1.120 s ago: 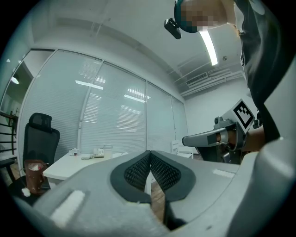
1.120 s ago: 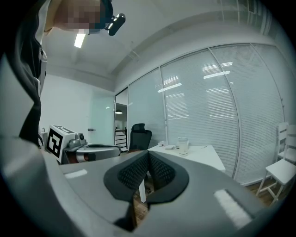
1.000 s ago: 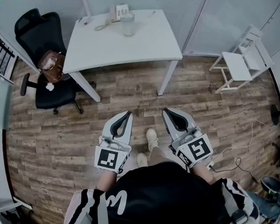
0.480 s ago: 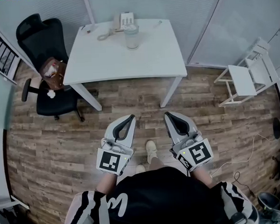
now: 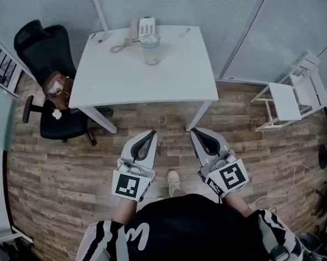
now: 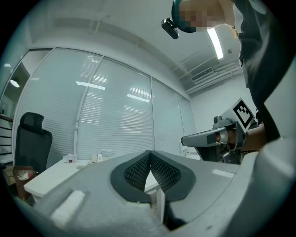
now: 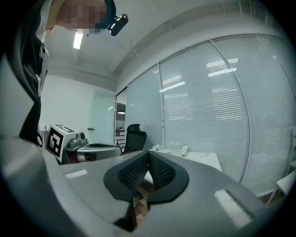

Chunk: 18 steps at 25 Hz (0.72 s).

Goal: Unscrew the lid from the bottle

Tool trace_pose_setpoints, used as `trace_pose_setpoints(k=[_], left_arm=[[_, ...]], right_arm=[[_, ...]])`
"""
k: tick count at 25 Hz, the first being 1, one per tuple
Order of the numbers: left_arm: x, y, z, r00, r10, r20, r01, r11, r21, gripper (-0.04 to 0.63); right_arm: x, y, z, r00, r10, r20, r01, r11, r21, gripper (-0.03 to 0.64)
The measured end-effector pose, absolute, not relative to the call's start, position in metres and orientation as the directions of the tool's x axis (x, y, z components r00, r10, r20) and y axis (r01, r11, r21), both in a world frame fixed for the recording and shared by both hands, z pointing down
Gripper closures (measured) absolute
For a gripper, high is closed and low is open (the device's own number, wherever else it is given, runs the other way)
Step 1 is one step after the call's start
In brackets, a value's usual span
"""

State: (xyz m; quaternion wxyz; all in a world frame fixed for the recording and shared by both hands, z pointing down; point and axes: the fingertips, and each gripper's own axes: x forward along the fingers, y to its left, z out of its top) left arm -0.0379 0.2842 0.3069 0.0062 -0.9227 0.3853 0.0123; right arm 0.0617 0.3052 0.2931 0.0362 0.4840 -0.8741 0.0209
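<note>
left gripper (image 5: pixel 150 134) and right gripper (image 5: pixel 194 132) both pinched together, empty; clear bottle (image 5: pixel 151 52) on the desk (image 5: pixel 127 74) looks light and slick, so brace its body, grip the lid (image 5: pixel 150 39).

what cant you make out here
Head view: the bottle on the white table is too small to show whether it is sealed or what it holds.
Head view: the brown item on the office chair is too small to name.
Left gripper view: the bottle is a distant speck.
</note>
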Motion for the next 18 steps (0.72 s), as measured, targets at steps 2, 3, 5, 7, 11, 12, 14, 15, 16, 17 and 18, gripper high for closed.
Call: trace_pose_setpoints(k=[2,3,5,7,11,12,14,15,16,17,18], left_arm=[[-0.032,0.271,0.307,0.697,-0.717,-0.023,-0.717,-0.697,0.007,0.595],[-0.030,0.265,0.306,0.696,-0.718,-0.030,-0.718,-0.696,0.008,0.595],[-0.025,0.257,0.301,0.693,-0.719,-0.058,-0.720,-0.694,0.005,0.595],[-0.023,0.255,0.299,0.684,-0.727,-0.068,-0.728,-0.686,0.009,0.595],[-0.027,0.245,0.303,0.665,-0.747,-0.029,-0.747,-0.665,0.014,0.595],[-0.029,0.242,0.303,0.661,-0.750,-0.026,-0.750,-0.661,0.011,0.595],[-0.030,0.235,0.303,0.657,-0.754,-0.027,-0.754,-0.657,0.001,0.595],[-0.029,0.233,0.304,0.659,-0.752,-0.027,-0.752,-0.659,-0.002,0.595],[-0.027,0.233,0.305,0.661,-0.750,-0.028,-0.750,-0.661,-0.004,0.595],[-0.024,0.232,0.305,0.664,-0.747,-0.028,-0.748,-0.664,-0.004,0.595],[-0.022,0.231,0.306,0.667,-0.745,-0.028,-0.745,-0.667,-0.003,0.595]], right_arm=[[0.064,0.293,0.291,-0.547,-0.833,0.081,-0.836,0.549,-0.001,0.615],[0.063,0.288,0.290,-0.558,-0.826,0.075,-0.829,0.559,-0.005,0.616],[0.061,0.280,0.287,-0.574,-0.816,0.063,-0.819,0.574,-0.020,0.615],[0.066,0.276,0.289,-0.576,-0.815,0.069,-0.817,0.576,-0.025,0.615],[0.074,0.264,0.296,-0.571,-0.817,0.087,-0.820,0.571,-0.019,0.615],[0.074,0.260,0.297,-0.573,-0.815,0.087,-0.818,0.575,-0.007,0.617],[0.072,0.254,0.296,-0.577,-0.812,0.087,-0.815,0.579,0.000,0.616],[0.071,0.253,0.295,-0.576,-0.813,0.087,-0.816,0.578,-0.009,0.615],[0.069,0.253,0.295,-0.578,-0.812,0.088,-0.815,0.579,-0.012,0.617],[0.068,0.252,0.295,-0.581,-0.809,0.089,-0.813,0.582,-0.007,0.615],[0.068,0.251,0.297,-0.583,-0.807,0.092,-0.811,0.585,-0.003,0.615]])
